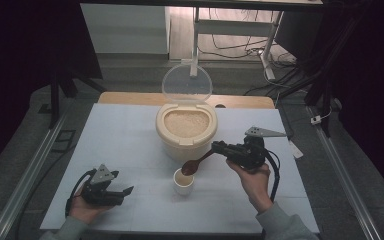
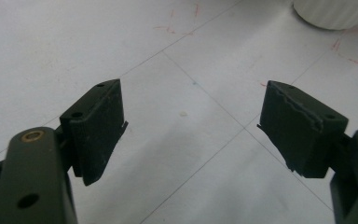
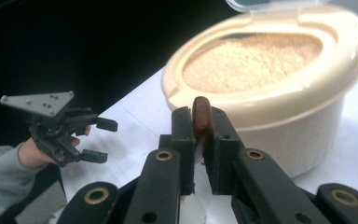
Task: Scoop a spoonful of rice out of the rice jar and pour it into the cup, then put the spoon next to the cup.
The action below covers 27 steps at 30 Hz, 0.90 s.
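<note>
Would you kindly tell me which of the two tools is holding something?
The right tool: its jaws are shut on the brown spoon over the small cup. The left tool stands open and empty.

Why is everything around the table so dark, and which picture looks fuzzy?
In the high view, light falls on the white table while the room around it stays dim. In the right gripper view, the rice container looks soft and grainy. In the left gripper view, the jaws cast a grey shadow on the table.
</note>
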{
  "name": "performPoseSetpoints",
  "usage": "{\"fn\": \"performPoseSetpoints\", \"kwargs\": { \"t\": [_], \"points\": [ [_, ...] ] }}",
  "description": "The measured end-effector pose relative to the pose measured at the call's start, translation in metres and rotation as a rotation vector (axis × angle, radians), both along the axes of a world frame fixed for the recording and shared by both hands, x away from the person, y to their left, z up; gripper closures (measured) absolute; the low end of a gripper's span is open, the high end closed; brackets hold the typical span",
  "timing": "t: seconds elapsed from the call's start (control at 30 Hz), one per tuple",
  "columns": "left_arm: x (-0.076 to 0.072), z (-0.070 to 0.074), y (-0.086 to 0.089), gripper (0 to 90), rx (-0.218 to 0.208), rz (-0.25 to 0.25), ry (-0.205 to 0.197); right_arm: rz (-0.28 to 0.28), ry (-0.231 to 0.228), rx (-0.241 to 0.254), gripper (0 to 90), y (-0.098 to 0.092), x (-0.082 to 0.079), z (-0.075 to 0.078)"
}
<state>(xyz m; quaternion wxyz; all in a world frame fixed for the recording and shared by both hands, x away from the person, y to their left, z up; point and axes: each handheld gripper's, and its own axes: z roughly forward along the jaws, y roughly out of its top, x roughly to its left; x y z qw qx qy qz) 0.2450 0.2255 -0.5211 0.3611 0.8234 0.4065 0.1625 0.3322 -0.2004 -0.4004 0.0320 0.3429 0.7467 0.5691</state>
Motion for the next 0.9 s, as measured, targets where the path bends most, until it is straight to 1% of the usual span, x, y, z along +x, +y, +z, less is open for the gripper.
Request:
{"fn": "performPoseSetpoints", "kwargs": {
  "t": [0.07,0.13,0.23,0.37,0.53,0.67,0.8,0.9],
  "points": [
    [0.000,0.000,0.000,21.7,0.001,-0.001,0.001,0.012,-0.013,0.000,82.9,-0.001,-0.002,0.002],
    [-0.001,0.001,0.000,21.7,0.002,-0.002,-0.003,0.017,-0.010,0.021,82.9,-0.004,-0.002,0.002],
    [-0.001,0.001,0.000,21.7,-0.001,0.003,-0.004,0.004,-0.014,0.056,82.9,-0.013,-0.002,0.004],
    [0.000,0.000,0.000,21.7,0.001,0.001,-0.002,-0.007,0.009,0.109,82.9,-0.027,-0.001,0.004],
    [0.000,0.000,0.000,21.6,0.002,0.000,0.000,-0.013,0.018,0.129,82.9,-0.041,-0.002,0.007],
    [0.000,0.000,0.000,21.6,0.001,0.000,-0.002,-0.011,0.041,0.118,82.9,-0.053,-0.004,0.009],
    [0.000,0.000,-0.001,21.6,0.003,-0.001,-0.001,0.004,0.072,0.080,82.9,-0.058,-0.007,0.010],
    [0.001,0.000,-0.002,21.6,0.002,-0.003,0.000,0.031,0.106,0.051,82.8,-0.059,-0.010,0.009]
  ]
}}
